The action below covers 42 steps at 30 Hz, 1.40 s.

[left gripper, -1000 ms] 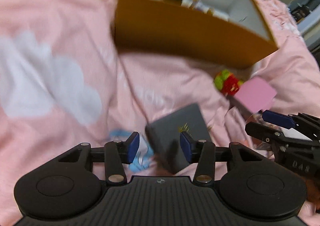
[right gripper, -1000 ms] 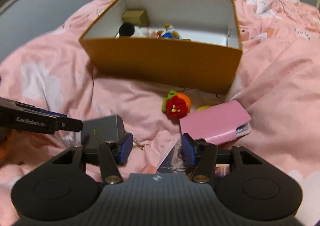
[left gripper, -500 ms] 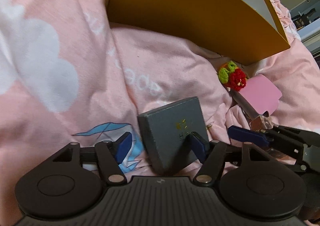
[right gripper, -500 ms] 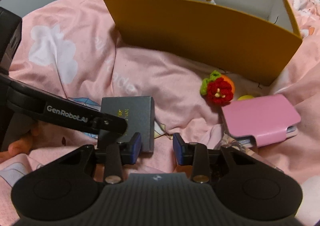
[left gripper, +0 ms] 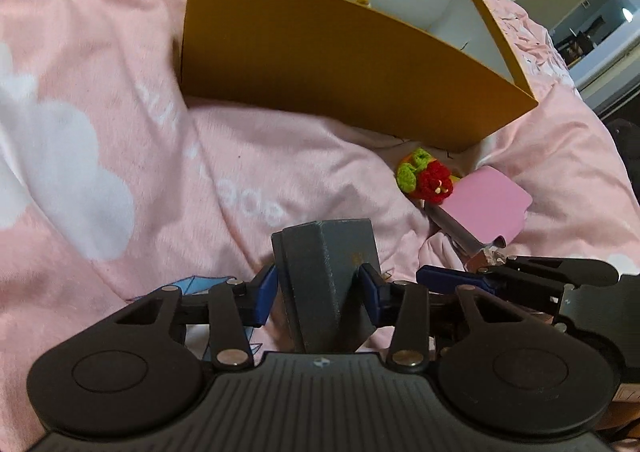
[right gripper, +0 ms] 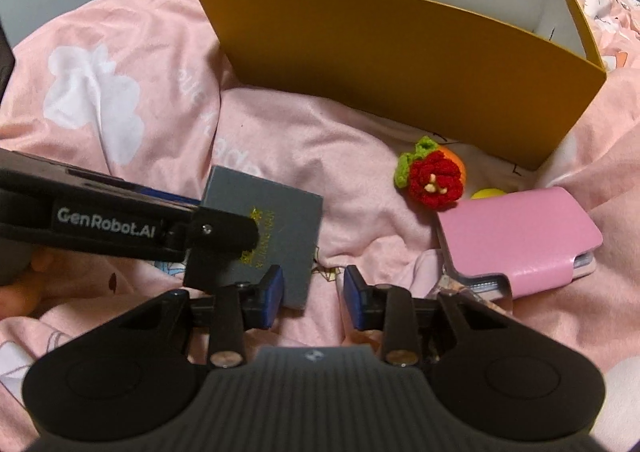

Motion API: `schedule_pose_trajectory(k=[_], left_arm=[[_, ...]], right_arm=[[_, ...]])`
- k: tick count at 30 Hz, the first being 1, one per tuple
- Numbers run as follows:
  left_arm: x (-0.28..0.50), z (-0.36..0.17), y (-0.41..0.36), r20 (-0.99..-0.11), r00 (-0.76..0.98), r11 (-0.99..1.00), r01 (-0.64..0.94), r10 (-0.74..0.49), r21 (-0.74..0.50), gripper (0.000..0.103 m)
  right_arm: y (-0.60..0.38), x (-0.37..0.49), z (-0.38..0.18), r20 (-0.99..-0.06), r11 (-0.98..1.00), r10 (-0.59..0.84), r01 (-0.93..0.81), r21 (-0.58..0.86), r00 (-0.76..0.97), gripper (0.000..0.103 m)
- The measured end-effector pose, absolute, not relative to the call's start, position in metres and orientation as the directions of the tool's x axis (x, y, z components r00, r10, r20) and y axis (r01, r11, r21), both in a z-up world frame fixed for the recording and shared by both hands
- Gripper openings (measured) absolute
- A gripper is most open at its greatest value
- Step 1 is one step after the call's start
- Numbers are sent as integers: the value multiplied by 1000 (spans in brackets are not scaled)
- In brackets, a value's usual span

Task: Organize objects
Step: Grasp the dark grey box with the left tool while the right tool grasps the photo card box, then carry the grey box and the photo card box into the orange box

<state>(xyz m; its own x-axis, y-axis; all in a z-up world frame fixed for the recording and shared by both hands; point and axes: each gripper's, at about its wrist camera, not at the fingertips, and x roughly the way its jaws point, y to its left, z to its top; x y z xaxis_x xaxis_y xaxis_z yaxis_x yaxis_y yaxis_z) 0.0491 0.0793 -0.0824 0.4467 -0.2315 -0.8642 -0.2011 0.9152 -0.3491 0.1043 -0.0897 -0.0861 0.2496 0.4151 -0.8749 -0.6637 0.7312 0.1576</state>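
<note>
Since half a second ago the left gripper [left gripper: 318, 294] has closed onto the grey box [left gripper: 326, 276] on the quilt [left gripper: 280, 156], securing it for boxing, while the right gripper [right gripper: 314, 294], narrowing, holds nothing.

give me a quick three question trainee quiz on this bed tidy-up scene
1. True or false: the crocheted flower lies inside the orange box.
2. Which thing sits between the pads of the left hand-held gripper? A) the pink case B) the grey box C) the flower
3. Fill in: the right hand-held gripper has only the pink ____ between its pads.

Key
1. False: it lies on the blanket in front of the orange box.
2. B: the jaws are closing and the pads press its sides.
3. Blanket: its jaws are closing on no object.
</note>
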Motion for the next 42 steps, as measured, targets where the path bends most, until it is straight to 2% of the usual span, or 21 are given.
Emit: schedule_pose_trajectory(k=[4, 8, 13, 15, 18, 21, 25, 28, 30, 33, 35, 38, 42], left_arm=[[48, -67, 75, -843, 484, 925, -156, -233, -345, 43], [43, -49, 74, -819, 522, 933, -112, -237, -341, 42], [42, -43, 64, -815, 528, 945, -69, -238, -321, 42], [42, -45, 61, -821, 516, 946, -59, -246, -320, 42], [40, -44, 56, -820, 516, 950, -38, -247, -310, 42], [40, -44, 53, -821, 517, 952, -36, -244, -305, 42], [39, -44, 52, -817, 519, 951, -26, -251, -309, 42], [38, -43, 52, -815, 523, 951, -25, -251, -309, 42], [39, -43, 52, -817, 518, 950, -30, -252, -312, 42], [39, -43, 53, -817, 518, 949, -32, -252, -312, 42], [39, -43, 54, -817, 520, 948, -40, -249, -315, 42], [40, -44, 55, -817, 519, 947, -45, -250, -319, 42], [42, -43, 57, -821, 518, 949, -54, -239, -310, 42]], right_arm=[[-105, 105, -67, -855, 744, 431, -650, 156, 288, 35], [-132, 108, -42, -854, 768, 404, -629, 122, 327, 36], [-154, 97, -39, -884, 738, 318, -674, 5, 342, 49], [-162, 93, -45, -897, 735, 285, -677, -22, 338, 49], [-167, 88, -52, -899, 727, 231, -680, -94, 372, 58], [-171, 91, -56, -899, 737, 238, -671, -79, 368, 62], [-161, 97, -71, -903, 721, 225, -686, -99, 367, 73], [-157, 101, -78, -901, 722, 220, -683, -108, 375, 74], [-158, 105, -79, -899, 741, 219, -664, -99, 379, 72], [-164, 110, -75, -897, 768, 219, -635, -84, 383, 61], [-169, 110, -67, -892, 781, 226, -620, -75, 392, 47], [-177, 111, -55, -878, 801, 232, -594, -72, 419, 31], [-189, 117, -38, -856, 826, 263, -563, -38, 445, 25]])
